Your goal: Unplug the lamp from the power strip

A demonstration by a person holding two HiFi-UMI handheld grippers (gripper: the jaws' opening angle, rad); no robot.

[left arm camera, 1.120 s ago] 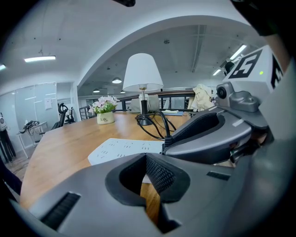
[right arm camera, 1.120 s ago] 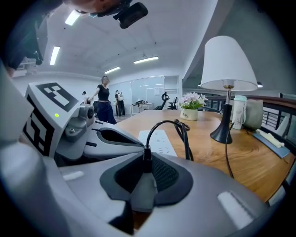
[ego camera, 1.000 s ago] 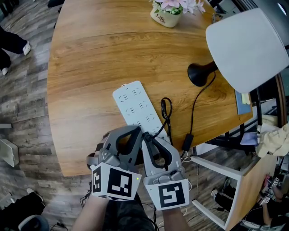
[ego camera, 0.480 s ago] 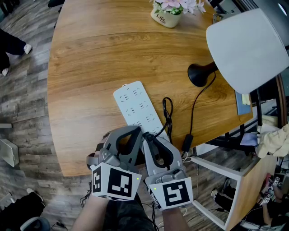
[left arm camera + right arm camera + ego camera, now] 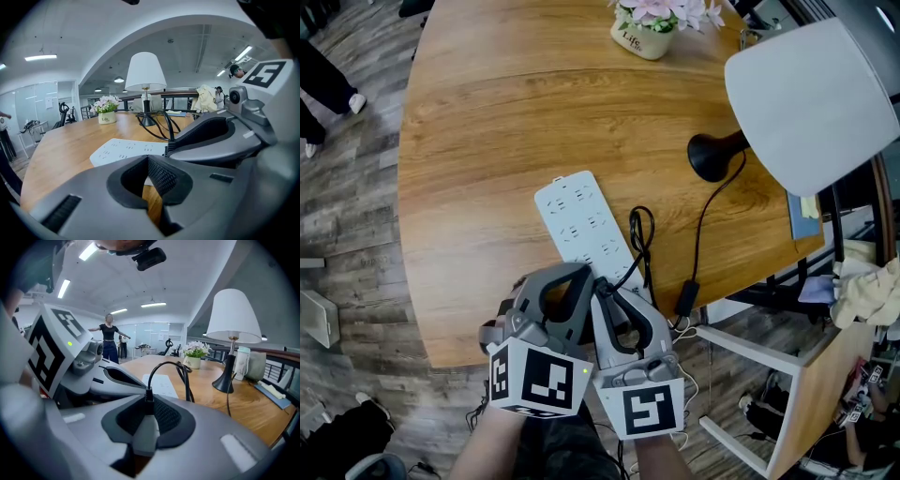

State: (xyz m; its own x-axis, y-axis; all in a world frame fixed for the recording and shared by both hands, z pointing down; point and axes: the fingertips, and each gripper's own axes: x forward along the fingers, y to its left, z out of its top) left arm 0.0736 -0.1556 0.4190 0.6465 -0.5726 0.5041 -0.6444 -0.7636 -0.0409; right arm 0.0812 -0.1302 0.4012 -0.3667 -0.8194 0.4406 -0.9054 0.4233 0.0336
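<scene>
At the near end of a flat white power strip (image 5: pixel 584 228), close to the rim of a round wood-grain table (image 5: pixel 487 122), the right gripper (image 5: pixel 146 420) had its ribbed jaws clamped on the lamp's pale, blocky plug (image 5: pixel 144 430). Whether the plug sat in its socket could not be told. The glossy black cord (image 5: pixel 700 234) looped over the strip's right side. Just left of it, the left gripper (image 5: pixel 149 185) held its jaws almost together, empty, over the strip's near end. Right of the strip stood the lamp's black base (image 5: pixel 711 156) under a white tapered shade (image 5: pixel 811 103). Open wood ran beyond the strip's far end to a flower pot (image 5: pixel 643 36).
</scene>
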